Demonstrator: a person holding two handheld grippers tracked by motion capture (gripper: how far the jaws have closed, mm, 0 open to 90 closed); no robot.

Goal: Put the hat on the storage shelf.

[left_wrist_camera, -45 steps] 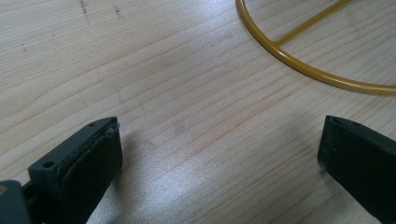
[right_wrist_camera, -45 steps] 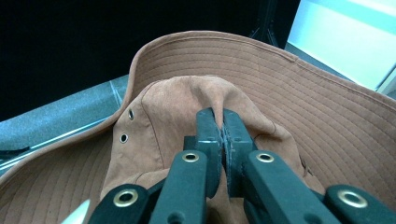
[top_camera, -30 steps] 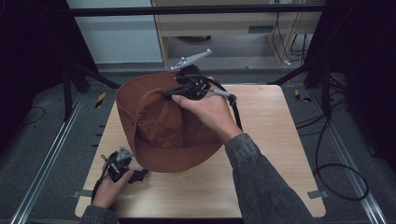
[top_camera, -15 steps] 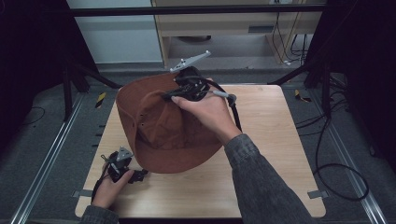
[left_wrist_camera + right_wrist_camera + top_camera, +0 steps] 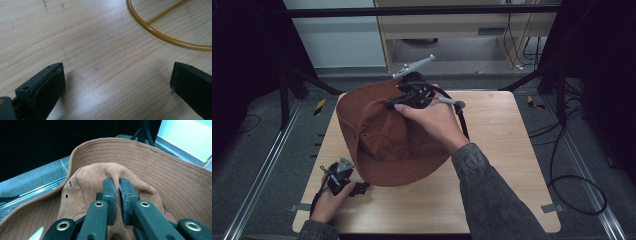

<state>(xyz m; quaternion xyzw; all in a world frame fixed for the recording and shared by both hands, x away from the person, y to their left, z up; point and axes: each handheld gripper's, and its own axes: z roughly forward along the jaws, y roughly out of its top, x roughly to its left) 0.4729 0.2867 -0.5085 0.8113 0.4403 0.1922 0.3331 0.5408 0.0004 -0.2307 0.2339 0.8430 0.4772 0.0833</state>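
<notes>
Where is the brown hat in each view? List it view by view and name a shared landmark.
High view: brown hat centre-left over the table, its crown pinched by the right gripper.
Right gripper view: crown at the centre between the shut fingers, brim arcing behind.
Left gripper view: looks at the table and a yellow ring.
Shared landmark: the right gripper's pinch on the crown, in the high and right gripper views.
</notes>
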